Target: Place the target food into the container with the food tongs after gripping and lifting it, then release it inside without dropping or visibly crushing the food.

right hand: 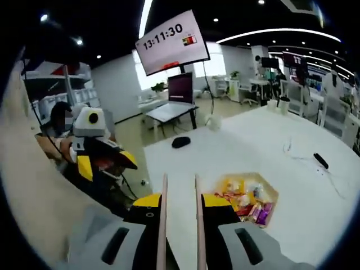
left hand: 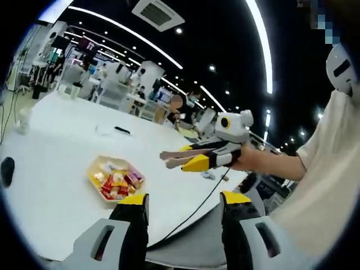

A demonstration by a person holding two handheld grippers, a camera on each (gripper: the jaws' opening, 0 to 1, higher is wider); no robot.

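Observation:
A yellow tray (left hand: 97,166) of wrapped snacks (left hand: 118,181) lies on the white table (left hand: 56,146). In the left gripper view my left gripper (left hand: 184,199) stands open with nothing between its jaws, near the table's edge and short of the tray. My right gripper (left hand: 191,156) reaches in from the right, held by a hand, shut on the food tongs (left hand: 173,159), whose tips hang in the air above the table. In the right gripper view the tongs' two arms (right hand: 164,214) rise slightly apart between the jaws of my right gripper (right hand: 181,201). The tray (right hand: 271,194) lies just to their right, and my left gripper (right hand: 107,163) is at the left.
A black mouse (right hand: 181,142) sits near the table's far side, and a small black object (right hand: 320,160) with a thin cable lies beyond the tray. A person's pale sleeve (left hand: 320,169) fills the right. Desks, chairs and a wall screen (right hand: 171,40) stand behind.

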